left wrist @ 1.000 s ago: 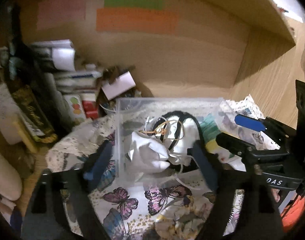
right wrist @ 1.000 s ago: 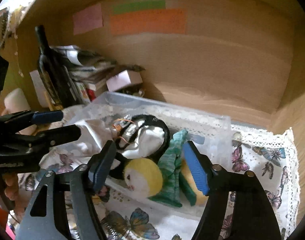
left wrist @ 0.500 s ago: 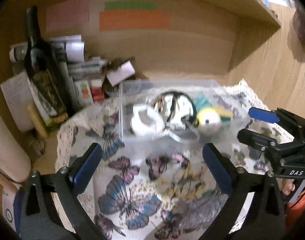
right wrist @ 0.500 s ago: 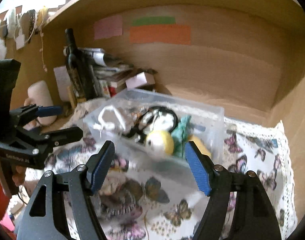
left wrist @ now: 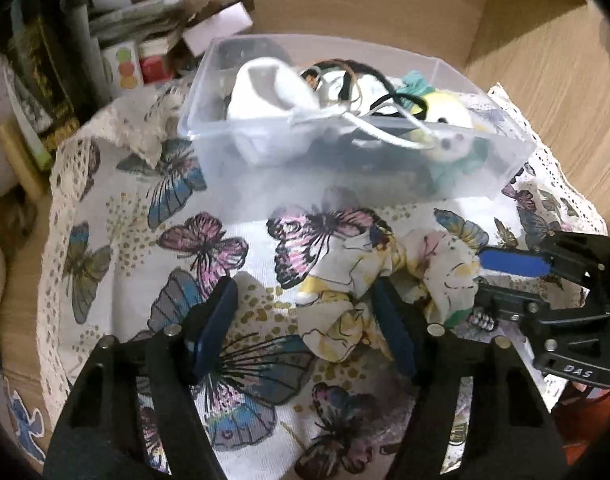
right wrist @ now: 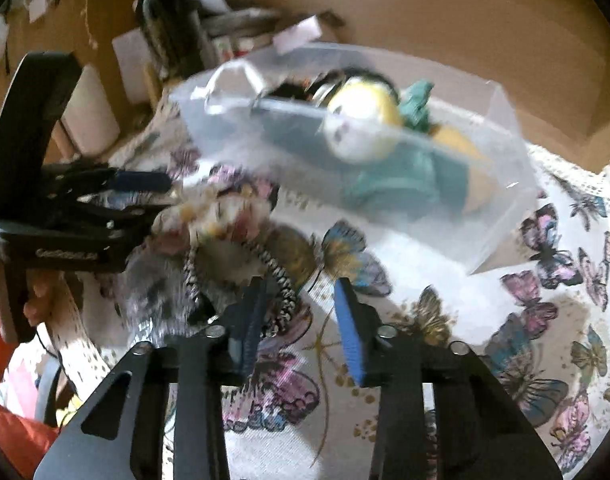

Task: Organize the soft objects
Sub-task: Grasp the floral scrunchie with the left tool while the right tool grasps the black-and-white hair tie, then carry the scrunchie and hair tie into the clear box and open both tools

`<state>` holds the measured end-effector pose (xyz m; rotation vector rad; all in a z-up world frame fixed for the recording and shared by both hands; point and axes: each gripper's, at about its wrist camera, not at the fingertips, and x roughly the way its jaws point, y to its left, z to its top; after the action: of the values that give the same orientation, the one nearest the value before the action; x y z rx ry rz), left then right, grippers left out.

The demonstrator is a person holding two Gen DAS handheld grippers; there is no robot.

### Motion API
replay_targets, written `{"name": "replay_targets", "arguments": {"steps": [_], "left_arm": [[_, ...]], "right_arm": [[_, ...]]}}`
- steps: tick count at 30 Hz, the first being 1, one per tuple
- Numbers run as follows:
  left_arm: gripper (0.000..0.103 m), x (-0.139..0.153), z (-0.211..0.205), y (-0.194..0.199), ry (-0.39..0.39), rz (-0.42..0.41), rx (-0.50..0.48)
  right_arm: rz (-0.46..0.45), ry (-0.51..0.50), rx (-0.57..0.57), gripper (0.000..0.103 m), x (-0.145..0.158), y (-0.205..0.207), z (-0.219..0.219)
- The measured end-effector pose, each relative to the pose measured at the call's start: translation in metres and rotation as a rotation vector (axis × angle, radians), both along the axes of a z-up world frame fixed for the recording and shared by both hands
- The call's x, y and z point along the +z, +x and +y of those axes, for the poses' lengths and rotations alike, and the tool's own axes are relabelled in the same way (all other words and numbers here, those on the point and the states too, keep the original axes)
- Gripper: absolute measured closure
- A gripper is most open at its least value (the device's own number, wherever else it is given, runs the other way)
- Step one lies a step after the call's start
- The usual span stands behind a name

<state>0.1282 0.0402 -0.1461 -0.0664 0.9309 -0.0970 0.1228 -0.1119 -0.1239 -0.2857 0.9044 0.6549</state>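
We note the clear plastic box point(left wrist: 357, 160) standing on the butterfly cloth point(left wrist: 117, 216) that covers the counter, toward the back, near a stack of papers and a dark bottle point(left wrist: 41, 64). It already holds several soft things: a white cloth piece point(left wrist: 265, 92), a black loop or band point(left wrist: 369, 76), a yellow-and-white plush toy point(left wrist: 445, 120) and something teal point(right wrist: 417, 104) beside it. By our reckoning most of the sorting is done. What remains lies in front of the box, apart from it: a floral scrunchie point(left wrist: 385, 280) bunched on the cloth, and, seen from the right wrist, a black-and-white striped band point(right wrist: 281, 280) next to a grey fuzzy item point(right wrist: 157, 280); this view is blurred, so we cannot say just what the grey item is. The left hand-held gripper point(left wrist: 305, 328) is open, its jaws spread wide, the right jaw touching or just over the near edge of the scrunchie, nothing between them yet. The right hand-held gripper point(right wrist: 301, 316) is also open but narrower, jaws low over the cloth with the striped band just beside its left jaw, not enclosed. We judge the step in hand to be picking up these last loose pieces; they are not yet gripped, and they have yet to go into the box.
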Motion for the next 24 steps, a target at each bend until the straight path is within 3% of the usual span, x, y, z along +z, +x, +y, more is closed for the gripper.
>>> {"name": "replay_targets", "arguments": {"steps": [1, 5, 6, 12, 24], "left_arm": [[0.046, 0.0, -0.002, 0.0, -0.004, 0.002, -0.014], [0.086, -0.002, -0.008, -0.003, 0.02, -0.004, -0.043], [0.089, -0.001, -0.009, -0.005, 0.025, -0.009, -0.045], [0.094, 0.011, -0.005, -0.021, 0.005, -0.062, -0.039], [0.094, 0.075, 0.01, -0.052, 0.012, -0.257, 0.046]], "right_arm": [[-0.003, -0.006, 0.001, 0.076, -0.002, 0.0, 0.001], [-0.02, -0.011, -0.005, 0.095, -0.003, 0.003, 0.001], [-0.025, -0.012, -0.007, 0.095, -0.002, 0.003, 0.002], [-0.098, -0.019, -0.04, 0.096, 0.005, -0.005, -0.001], [-0.258, 0.07, -0.113, 0.096, 0.058, -0.02, -0.029]]}}
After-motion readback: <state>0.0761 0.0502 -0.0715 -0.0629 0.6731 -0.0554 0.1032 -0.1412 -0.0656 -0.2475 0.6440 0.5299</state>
